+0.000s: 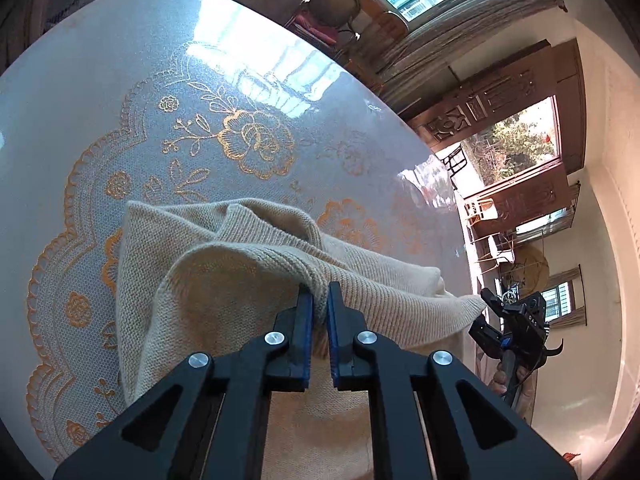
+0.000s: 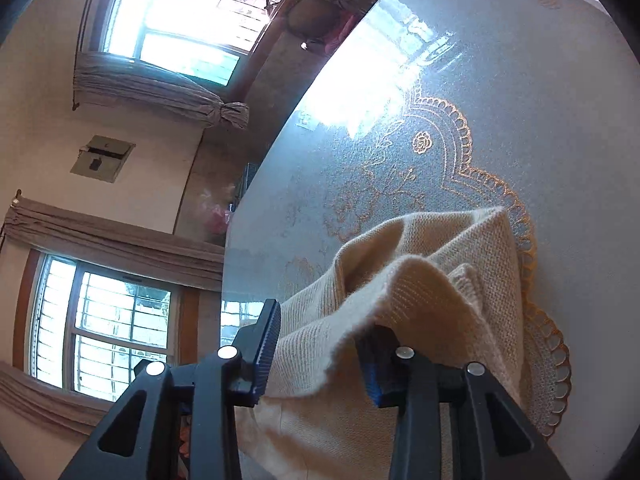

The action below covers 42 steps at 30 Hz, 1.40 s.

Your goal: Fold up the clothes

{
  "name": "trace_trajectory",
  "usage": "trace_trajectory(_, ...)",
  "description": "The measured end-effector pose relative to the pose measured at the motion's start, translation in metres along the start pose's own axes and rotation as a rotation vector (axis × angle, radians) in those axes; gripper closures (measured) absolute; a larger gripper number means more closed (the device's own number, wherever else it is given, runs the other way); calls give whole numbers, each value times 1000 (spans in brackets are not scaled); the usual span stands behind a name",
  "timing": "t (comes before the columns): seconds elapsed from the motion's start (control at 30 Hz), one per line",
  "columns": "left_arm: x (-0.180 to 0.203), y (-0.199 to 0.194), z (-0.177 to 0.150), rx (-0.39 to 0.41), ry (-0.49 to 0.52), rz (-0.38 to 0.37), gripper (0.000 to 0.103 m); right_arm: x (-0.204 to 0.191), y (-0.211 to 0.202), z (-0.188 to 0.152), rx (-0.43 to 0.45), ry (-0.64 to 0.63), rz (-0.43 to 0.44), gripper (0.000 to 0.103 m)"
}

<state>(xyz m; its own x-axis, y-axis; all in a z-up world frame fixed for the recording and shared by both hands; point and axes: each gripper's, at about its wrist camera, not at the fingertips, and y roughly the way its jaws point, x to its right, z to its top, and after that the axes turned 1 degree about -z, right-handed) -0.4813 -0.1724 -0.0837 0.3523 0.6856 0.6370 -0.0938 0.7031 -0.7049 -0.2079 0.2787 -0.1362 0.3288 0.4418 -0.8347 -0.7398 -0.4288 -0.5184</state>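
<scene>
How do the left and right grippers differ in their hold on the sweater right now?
The left gripper is shut, pinching a bunched fold of the beige sweater; the right gripper stands wide open, with the knit only draped between its fingers. Both have black frames with blue pads and sit over the same table.

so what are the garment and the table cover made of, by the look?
Beige sweater: knitted yarn, matte, visible ribbed stitch rows; probably wool or acrylic. Table cover: glossy, reflects the windows, gold lace-pattern print; probably plastic or vinyl.
</scene>
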Motion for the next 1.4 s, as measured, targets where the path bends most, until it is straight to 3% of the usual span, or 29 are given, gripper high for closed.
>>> trace_trajectory(0.13,1,3,23,18,-22,40,95,-6,4,10,-2,-20,-64,64)
trace_trajectory(0.27,-6,6,37,19,-36,83,81,-12,4,13,-15,-58,-130,64)
trace_trajectory(0.33,-12,7,40,12,-51,95,63,-16,3,13,-22,-81,-157,64)
trace_trajectory(0.37,-15,7,42,8,-57,101,41,-21,2,9,-33,-102,-155,63)
trace_trajectory(0.4,-18,8,45,1,-56,110,27,-26,3,4,-53,-124,-145,63)
trace_trajectory(0.6,-24,-8,50,38,-58,145,26,-50,31,-15,-166,-252,-207,63)
trace_trajectory(0.8,7,-14,24,7,75,55,26,-57,58,-21,-220,-278,-215,63)
trace_trajectory(0.93,15,11,6,-31,149,168,26,-49,66,-18,-223,-277,-317,63)
trace_trajectory(1.07,-9,19,-3,-61,104,247,27,-46,47,-12,-171,-285,-396,63)
trace_trajectory(1.27,-11,-25,-20,17,131,150,27,-50,5,-39,-310,-314,-220,63)
trace_trajectory(1.37,-16,-22,-31,11,145,168,27,-25,-2,-47,-354,-241,-175,63)
trace_trajectory(1.4,-18,-20,-34,4,150,180,27,-17,-2,-48,-353,-235,-195,63)
